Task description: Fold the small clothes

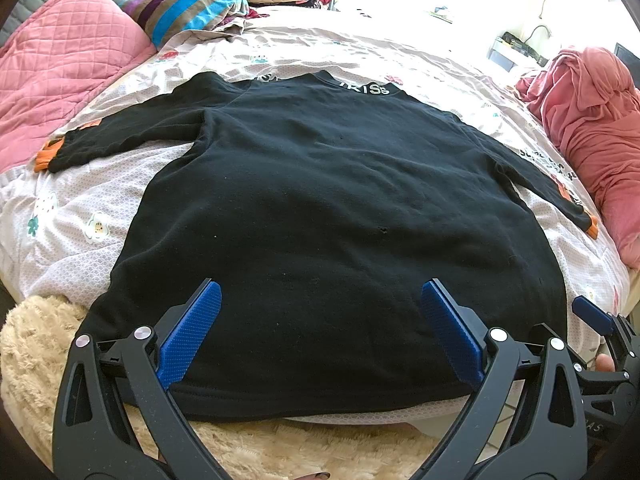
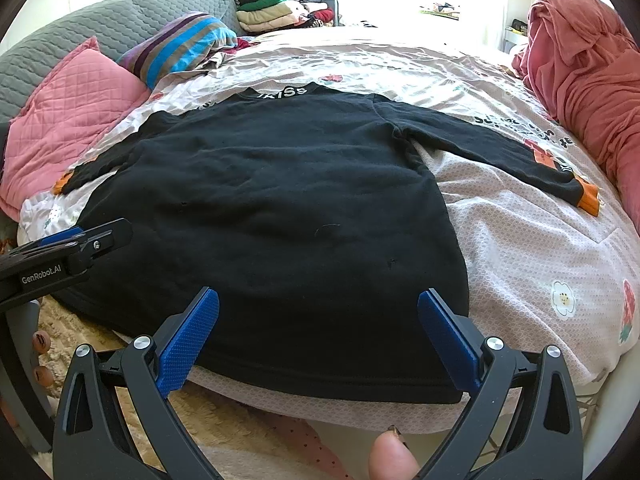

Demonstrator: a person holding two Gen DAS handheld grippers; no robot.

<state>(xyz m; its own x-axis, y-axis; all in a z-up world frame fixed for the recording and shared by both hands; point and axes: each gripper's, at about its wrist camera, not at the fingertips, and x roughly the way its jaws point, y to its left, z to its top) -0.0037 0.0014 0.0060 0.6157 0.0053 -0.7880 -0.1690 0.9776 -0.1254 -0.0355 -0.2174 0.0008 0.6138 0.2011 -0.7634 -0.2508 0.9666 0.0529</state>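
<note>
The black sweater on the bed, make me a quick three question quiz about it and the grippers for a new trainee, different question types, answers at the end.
1. True or false: the black sweater lies spread flat on the bed sheet with both sleeves stretched out to the sides.
2. Multiple choice: what colour are the sweater's cuffs? A) white B) orange C) blue
3. Fill in the missing word: the left gripper and the right gripper both hang over the sweater's bottom hem with their jaws ____.

Key: 1 true; 2 B; 3 open, with nothing held.
</note>
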